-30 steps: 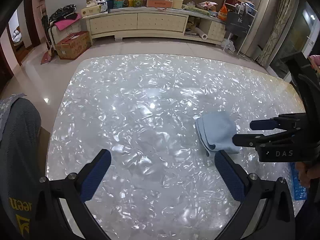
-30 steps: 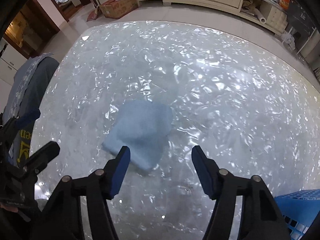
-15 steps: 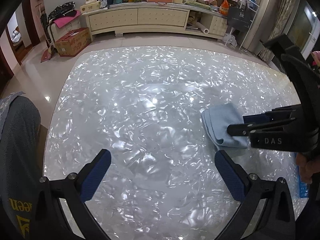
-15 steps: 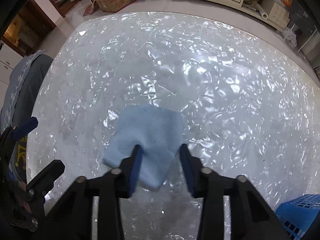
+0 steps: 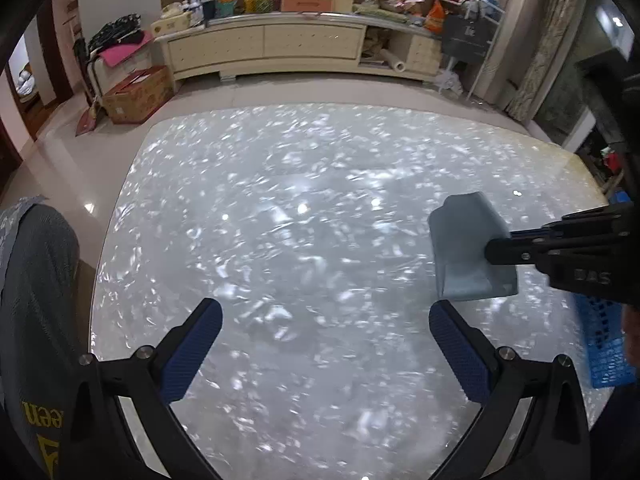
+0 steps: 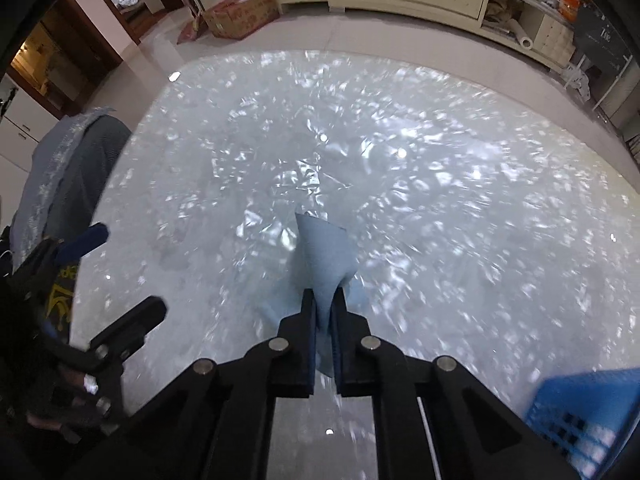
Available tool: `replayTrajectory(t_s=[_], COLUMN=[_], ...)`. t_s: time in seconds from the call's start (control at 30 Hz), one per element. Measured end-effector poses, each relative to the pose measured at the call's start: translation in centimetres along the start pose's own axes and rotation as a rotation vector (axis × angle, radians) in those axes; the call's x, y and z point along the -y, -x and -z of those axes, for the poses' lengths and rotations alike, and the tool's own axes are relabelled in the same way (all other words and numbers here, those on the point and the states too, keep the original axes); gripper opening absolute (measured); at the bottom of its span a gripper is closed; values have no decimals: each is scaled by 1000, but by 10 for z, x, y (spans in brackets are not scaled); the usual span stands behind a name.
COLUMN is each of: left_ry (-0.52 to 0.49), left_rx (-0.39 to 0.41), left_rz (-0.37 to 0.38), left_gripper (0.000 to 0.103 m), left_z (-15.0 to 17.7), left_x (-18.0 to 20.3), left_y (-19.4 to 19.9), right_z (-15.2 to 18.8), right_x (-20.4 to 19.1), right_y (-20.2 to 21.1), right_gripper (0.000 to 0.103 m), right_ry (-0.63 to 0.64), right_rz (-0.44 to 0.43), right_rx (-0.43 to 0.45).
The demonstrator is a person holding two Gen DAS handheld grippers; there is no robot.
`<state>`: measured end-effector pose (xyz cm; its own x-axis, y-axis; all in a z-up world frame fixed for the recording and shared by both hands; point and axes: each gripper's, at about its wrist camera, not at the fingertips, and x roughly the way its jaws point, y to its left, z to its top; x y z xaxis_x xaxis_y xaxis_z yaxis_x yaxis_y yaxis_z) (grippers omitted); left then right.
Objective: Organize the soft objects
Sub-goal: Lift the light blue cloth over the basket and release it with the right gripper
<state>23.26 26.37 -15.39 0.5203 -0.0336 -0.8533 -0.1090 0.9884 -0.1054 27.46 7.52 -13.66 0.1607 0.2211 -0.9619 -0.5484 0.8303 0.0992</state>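
A light blue folded cloth (image 6: 325, 256) is pinched between the fingers of my right gripper (image 6: 324, 300) and hangs above the shiny pearl-white table (image 6: 400, 200). In the left wrist view the same cloth (image 5: 464, 256) hangs lifted at the right, held by the right gripper (image 5: 500, 244) coming in from the right edge. My left gripper (image 5: 324, 344) is open wide and empty, low over the near middle of the table (image 5: 300, 240). In the right wrist view the left gripper (image 6: 104, 272) shows at the left edge.
A blue plastic basket (image 6: 588, 420) stands at the table's near right corner; it also shows in the left wrist view (image 5: 604, 344). A chair back with dark cloth (image 5: 32, 300) stands at the table's left. A cluttered cream sideboard (image 5: 280, 44) lines the far wall.
My right gripper closed on the blue cloth and lifted it off the table. The left gripper stayed open and rose slightly.
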Motion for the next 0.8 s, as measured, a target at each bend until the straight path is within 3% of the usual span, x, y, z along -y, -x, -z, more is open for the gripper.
replayTrajectory(t_s=[0.2, 0.43, 0.8], left_ry=[-17, -57, -173], left_rx=[21, 25, 86], left_rz=[78, 109, 165], left_gripper=[103, 103, 103], left_z=[3, 9, 2], left_x=[22, 68, 162], left_y=[21, 49, 116], right_z=[33, 79, 136], right_x=[9, 36, 85], right_y=[57, 126, 181], right_gripper=[6, 6, 6], right_ry=[9, 1, -56], right_rz=[-5, 3, 21], right_rx=[63, 137, 221])
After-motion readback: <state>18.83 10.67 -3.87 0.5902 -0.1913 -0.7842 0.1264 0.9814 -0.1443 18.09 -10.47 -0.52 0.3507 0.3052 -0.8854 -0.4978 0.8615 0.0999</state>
